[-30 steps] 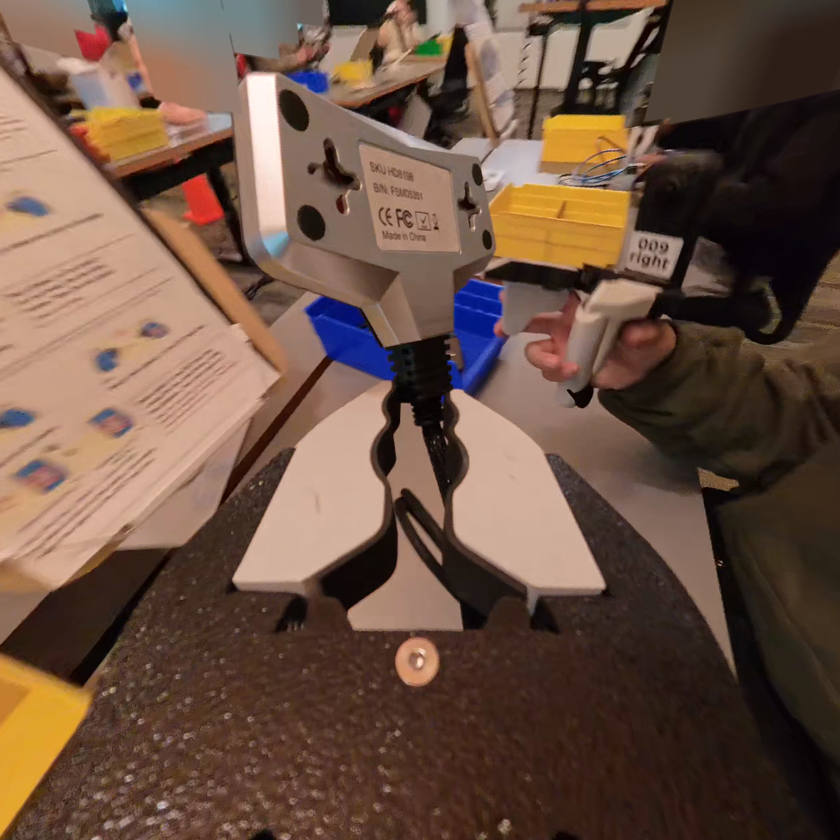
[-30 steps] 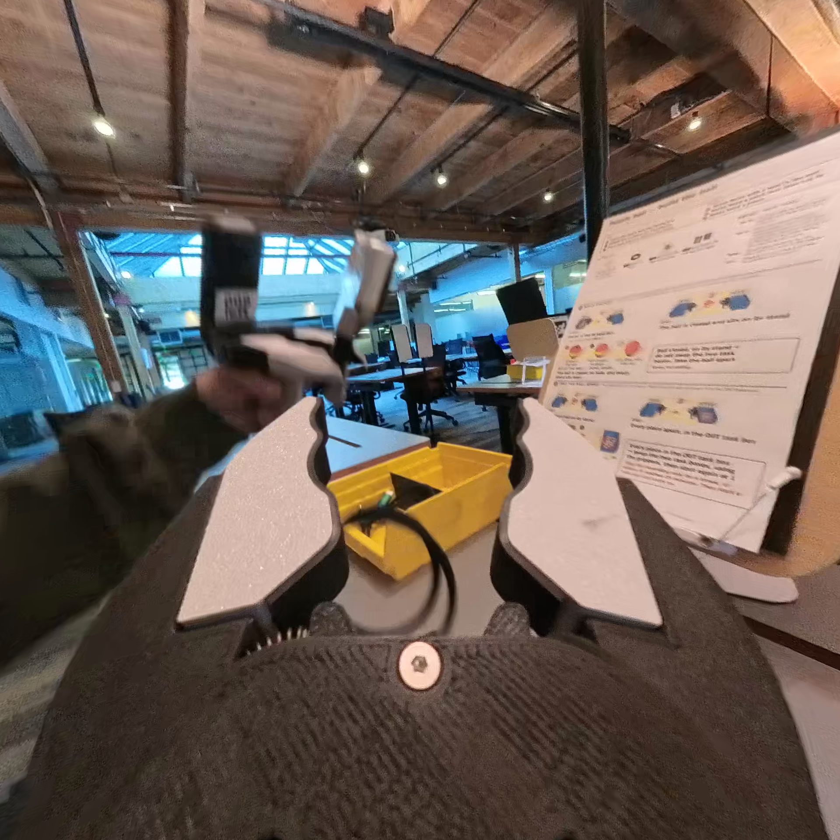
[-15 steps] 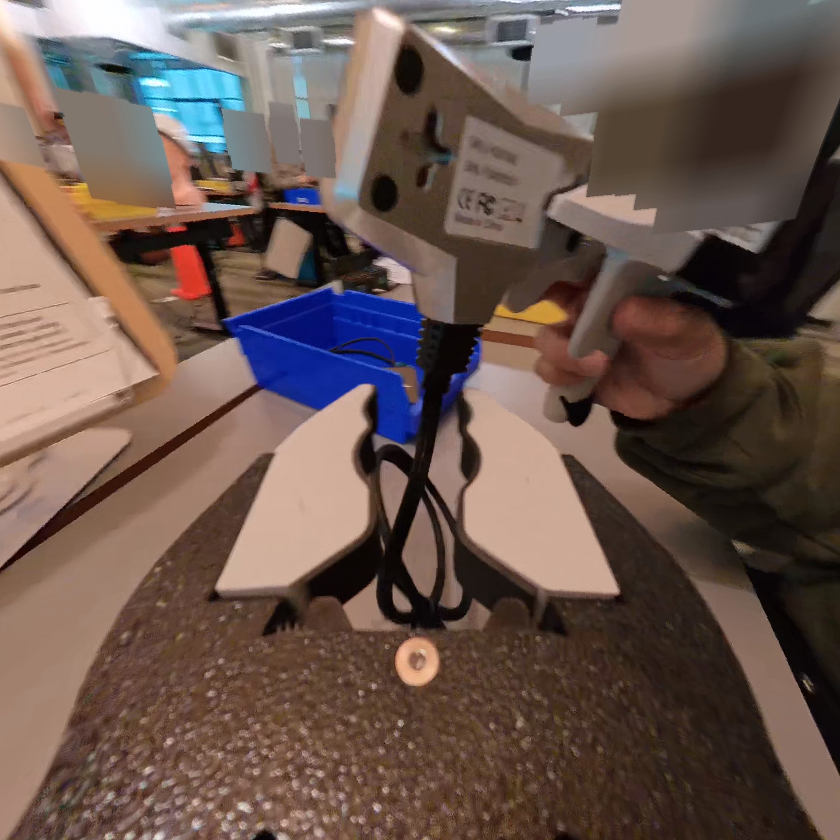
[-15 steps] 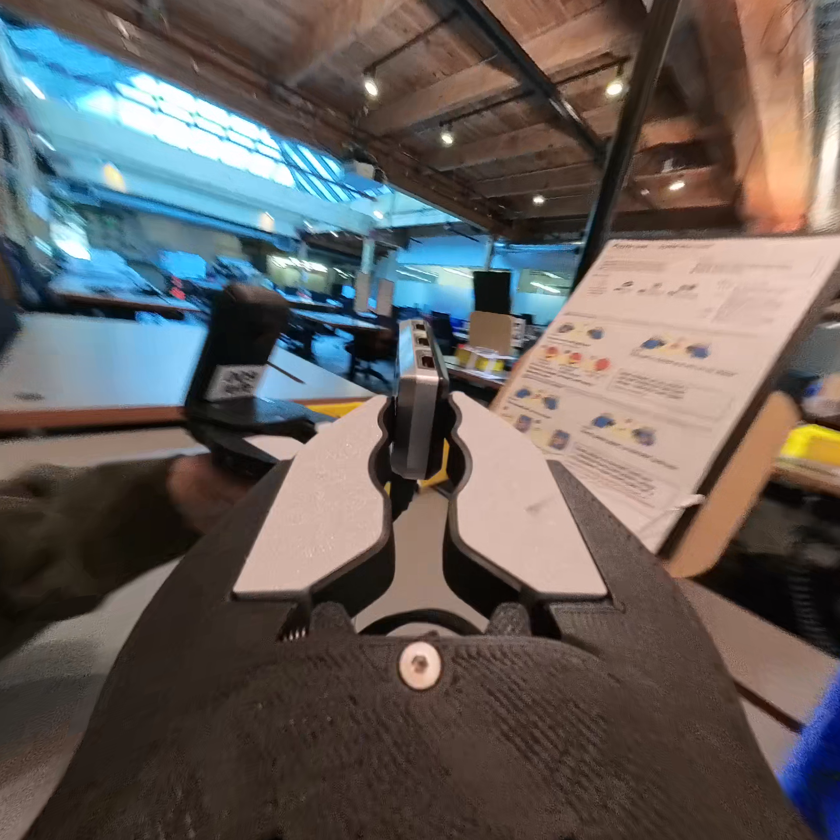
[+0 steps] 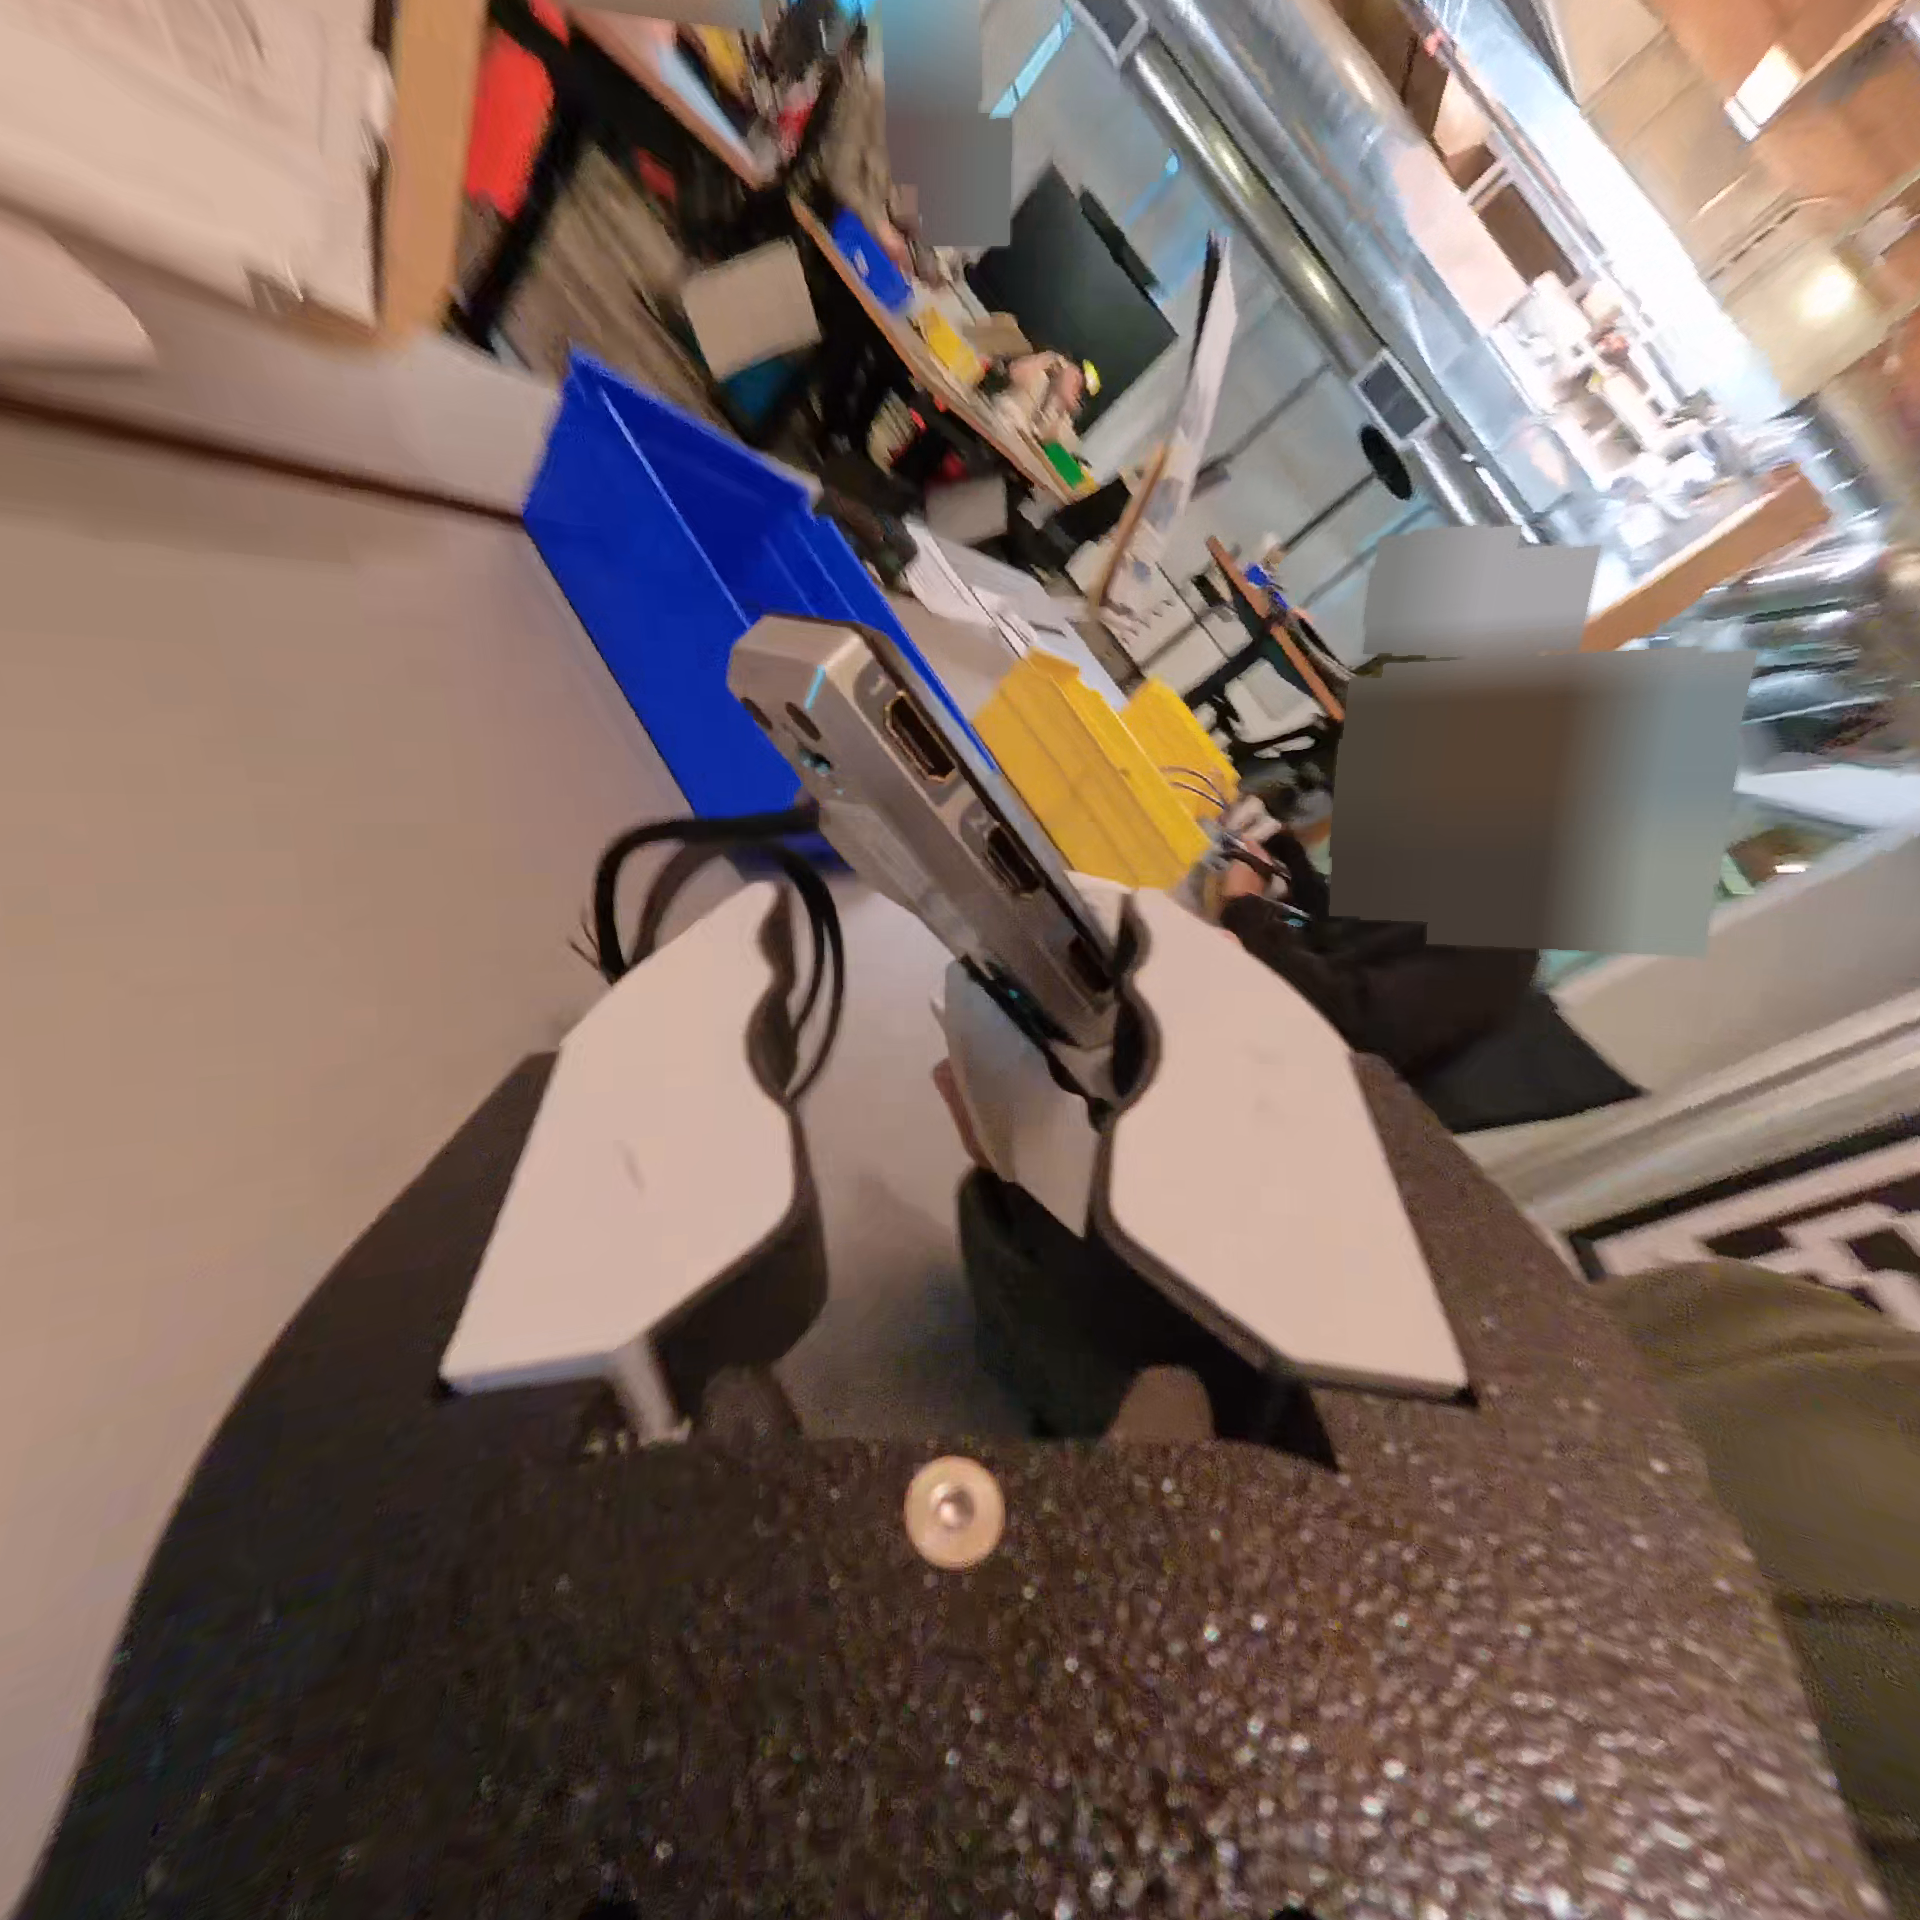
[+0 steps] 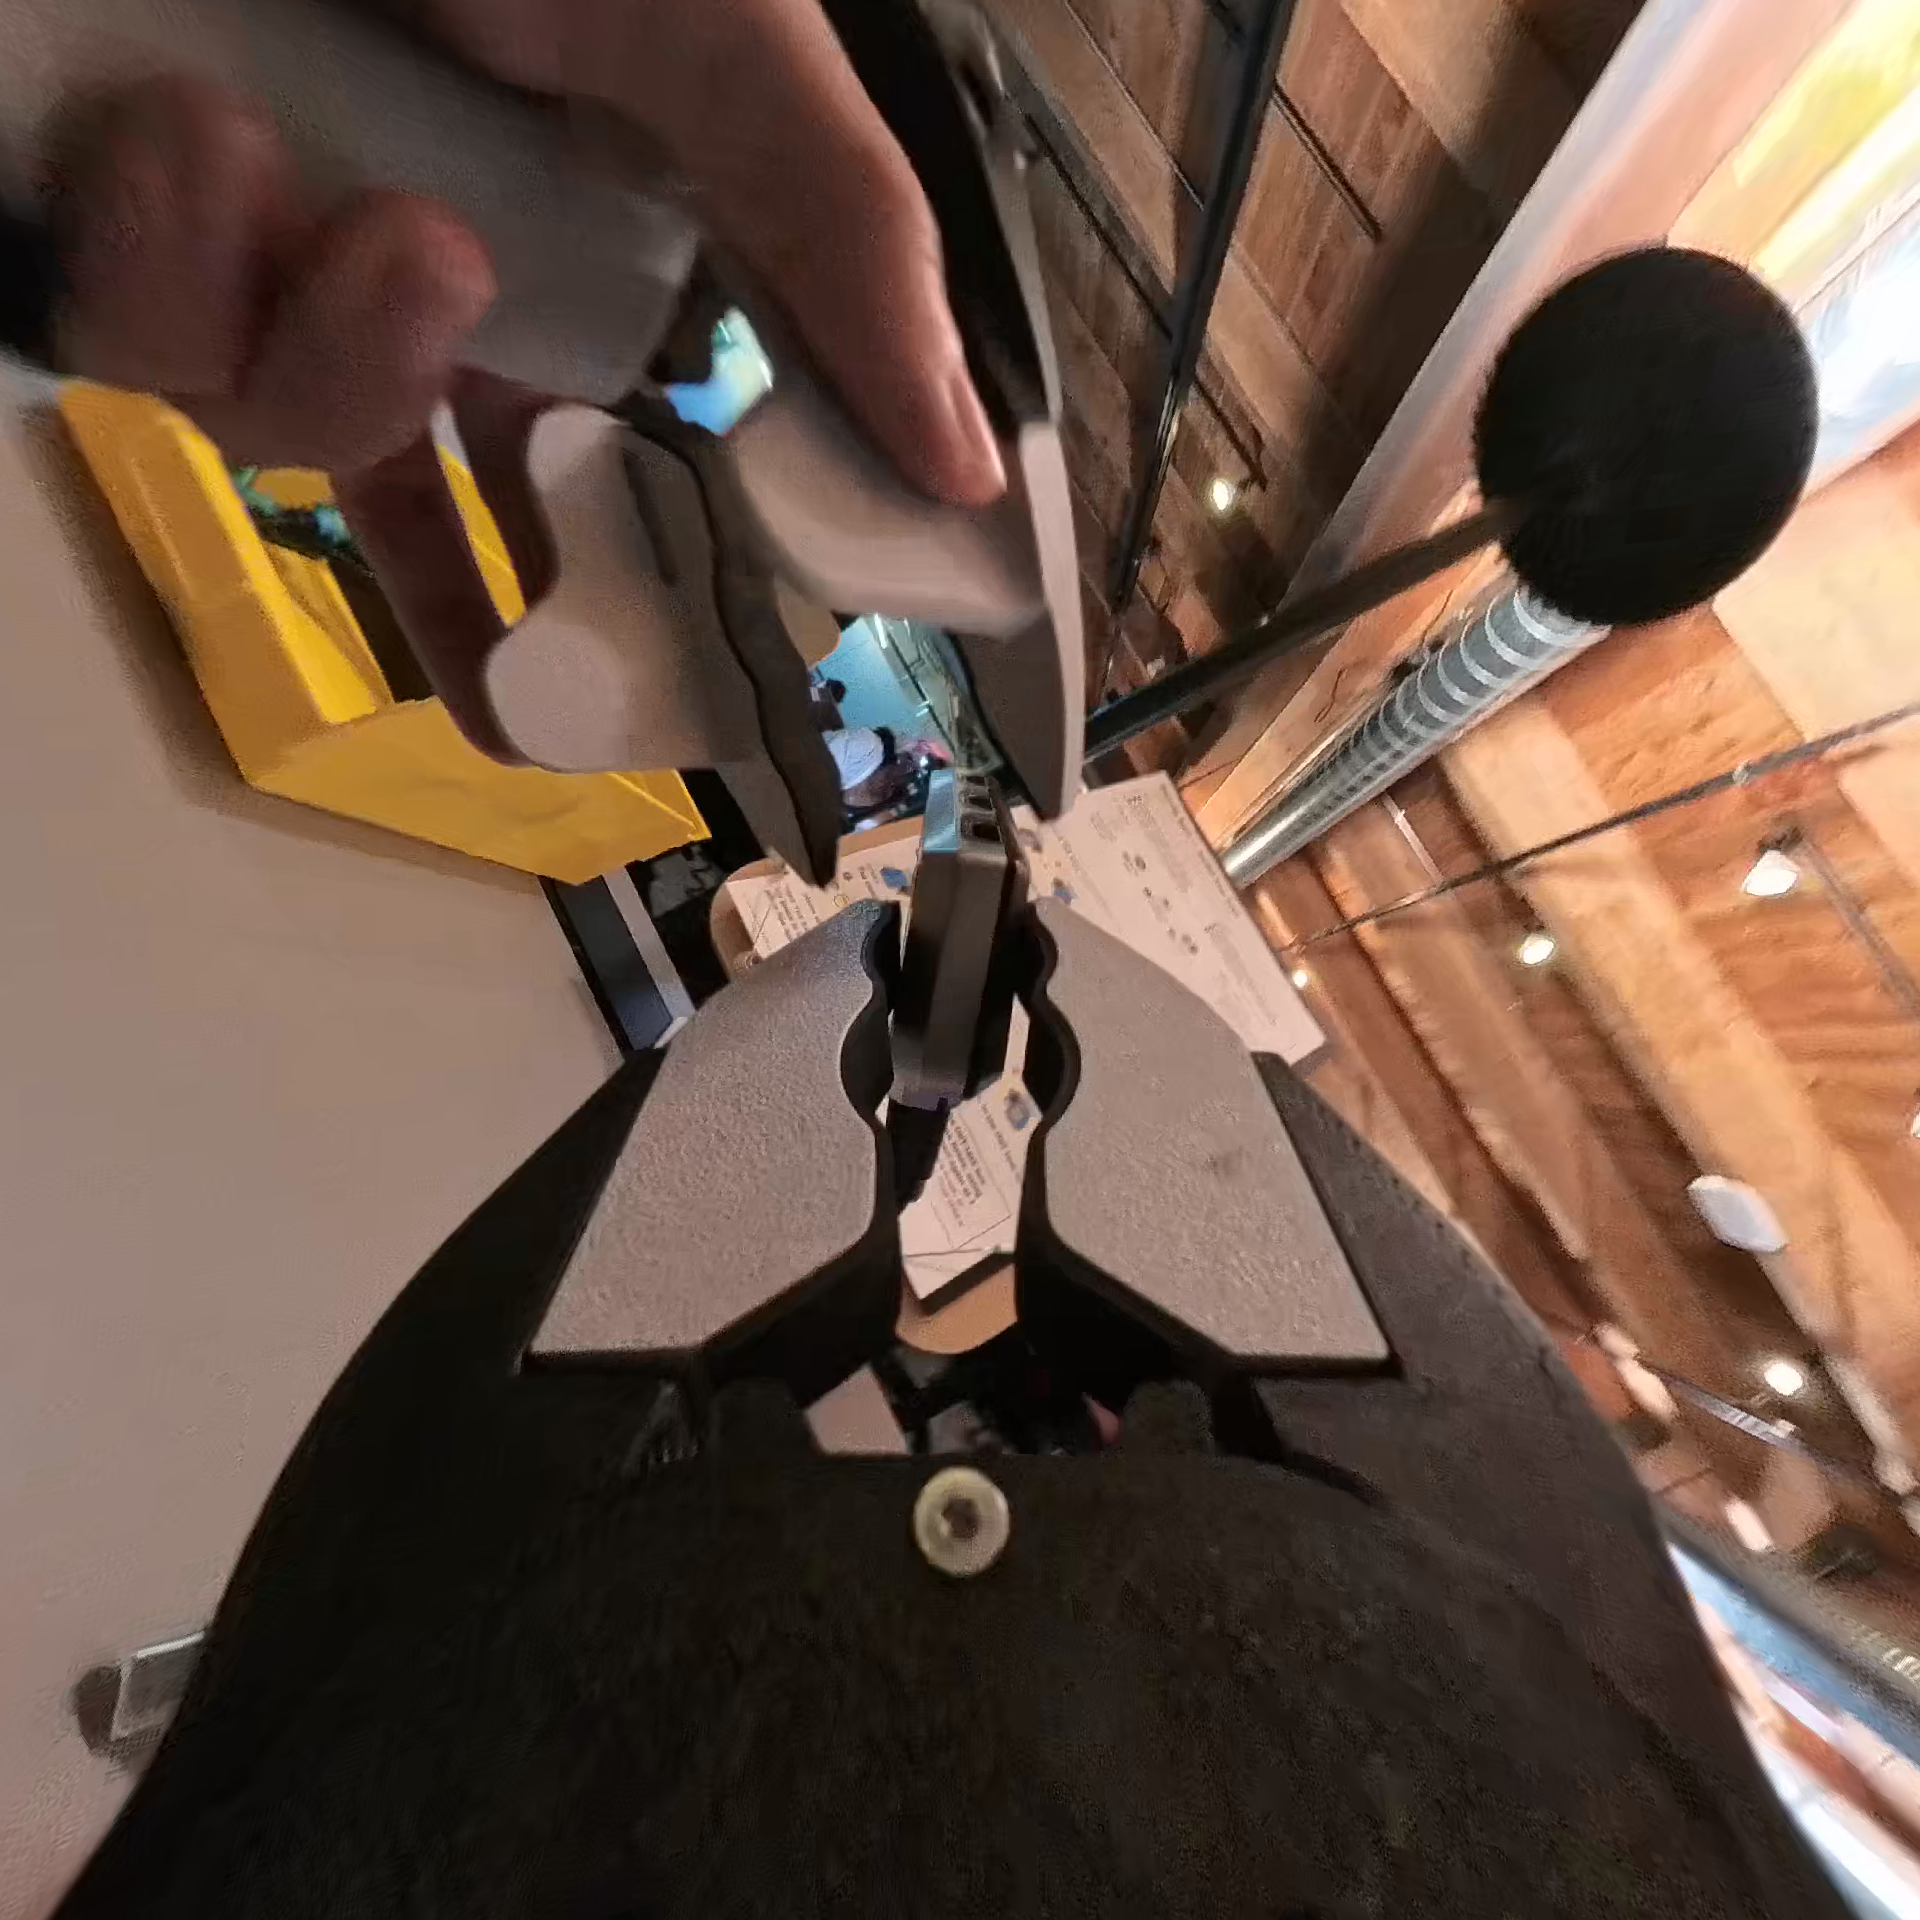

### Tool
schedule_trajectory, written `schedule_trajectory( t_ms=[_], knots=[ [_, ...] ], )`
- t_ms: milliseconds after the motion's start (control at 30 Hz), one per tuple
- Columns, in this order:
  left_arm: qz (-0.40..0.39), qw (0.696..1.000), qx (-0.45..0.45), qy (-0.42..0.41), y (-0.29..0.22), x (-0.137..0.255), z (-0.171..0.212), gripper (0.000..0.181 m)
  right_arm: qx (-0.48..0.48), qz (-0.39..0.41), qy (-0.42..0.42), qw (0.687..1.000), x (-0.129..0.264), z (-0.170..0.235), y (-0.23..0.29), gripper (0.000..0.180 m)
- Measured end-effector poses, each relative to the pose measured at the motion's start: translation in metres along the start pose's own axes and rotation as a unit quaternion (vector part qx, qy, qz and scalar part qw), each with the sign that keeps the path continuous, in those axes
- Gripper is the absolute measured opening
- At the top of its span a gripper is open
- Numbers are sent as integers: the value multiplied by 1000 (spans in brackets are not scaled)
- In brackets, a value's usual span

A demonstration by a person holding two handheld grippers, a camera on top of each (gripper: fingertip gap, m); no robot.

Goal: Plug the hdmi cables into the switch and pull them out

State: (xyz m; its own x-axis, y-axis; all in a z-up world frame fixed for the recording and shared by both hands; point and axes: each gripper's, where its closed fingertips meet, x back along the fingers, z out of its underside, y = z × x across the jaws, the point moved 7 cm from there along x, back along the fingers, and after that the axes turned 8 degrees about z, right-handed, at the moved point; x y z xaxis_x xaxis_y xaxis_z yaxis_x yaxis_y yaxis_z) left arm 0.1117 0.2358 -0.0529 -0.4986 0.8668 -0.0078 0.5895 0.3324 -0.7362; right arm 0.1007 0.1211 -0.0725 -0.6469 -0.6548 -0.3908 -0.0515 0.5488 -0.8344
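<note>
Silver switch [image 5: 914, 821] held aloft above the worktop [image 5: 260, 779], empty ports showing, clamped edgewise in the right hand-held gripper [image 6: 961, 935]. Just left of the switch, left hand-held gripper [image 5: 951, 935] spread apart, gripping nothing; black hdmi cable [image 5: 717, 894] looping loose beside its left finger. Beyond the switch, blue bin [image 5: 675, 623] and yellow bin [image 5: 1091, 790]. Probably between steps: cable apparently freed. Next, likely regrasp a plug and line it up with a port.

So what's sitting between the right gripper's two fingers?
The right gripper clamps the silver HDMI switch edge-on there; the right wrist view shows it.
</note>
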Motion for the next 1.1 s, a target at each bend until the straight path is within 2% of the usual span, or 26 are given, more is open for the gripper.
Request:
schedule_trajectory(
  t_ms=[33, 100, 133, 200, 300, 400, 500, 567, 600, 667, 767, 867, 1033, 1100],
  knots=[
    [5, 1000, 27, 5, 5, 1, 3, 47, 24, -8, -11, 1000, 2, -3, 7, 21],
    [9, 998, 60, 3, 16, 2, 9, 43, 76, -32, -33, 996, 8, -7, 24, 21],
    [8, 998, 60, 8, 22, 2, 13, 35, 100, -29, -36, 994, 10, -6, 30, 21],
    [25, 998, 64, 15, 32, 4, 22, 33, 101, -55, -35, 993, 16, -3, 40, 23],
    [51, 995, 82, 1, 47, 10, 30, 26, 33, -143, -39, 988, 28, -2, 48, 32],
    [96, 988, 118, -6, 59, 18, 32, 23, -110, -188, -28, 976, 30, 6, 23, 37],
    [123, 982, 144, -2, 65, 18, 35, 22, -240, -251, -28, 937, 25, 27, -6, 38],
    [133, 979, 156, -5, 66, 12, 37, 22, -249, -276, -14, 928, 18, 50, -9, 53],
    [138, 978, 158, -4, 66, 9, 39, 22, -246, -288, -6, 925, 16, 61, -5, 55],
    [144, 975, 169, -12, 68, 2, 41, 22, -267, -336, -15, 903, 18, 72, 6, 52],
    [153, 970, 188, -26, 73, -4, 45, 22, -295, -315, -33, 901, 20, 84, 11, 34],
    [166, 963, 209, -32, 78, -10, 50, 22, -317, -317, -48, 892, 25, 91, 13, 25],
    [179, 961, 212, -7, 82, -25, 56, 22, -369, -348, -58, 860, 29, 101, 19, 25],
    [173, 962, 211, -5, 84, -29, 56, 22, -374, -348, -61, 858, 29, 106, 20, 24]
  ],
)
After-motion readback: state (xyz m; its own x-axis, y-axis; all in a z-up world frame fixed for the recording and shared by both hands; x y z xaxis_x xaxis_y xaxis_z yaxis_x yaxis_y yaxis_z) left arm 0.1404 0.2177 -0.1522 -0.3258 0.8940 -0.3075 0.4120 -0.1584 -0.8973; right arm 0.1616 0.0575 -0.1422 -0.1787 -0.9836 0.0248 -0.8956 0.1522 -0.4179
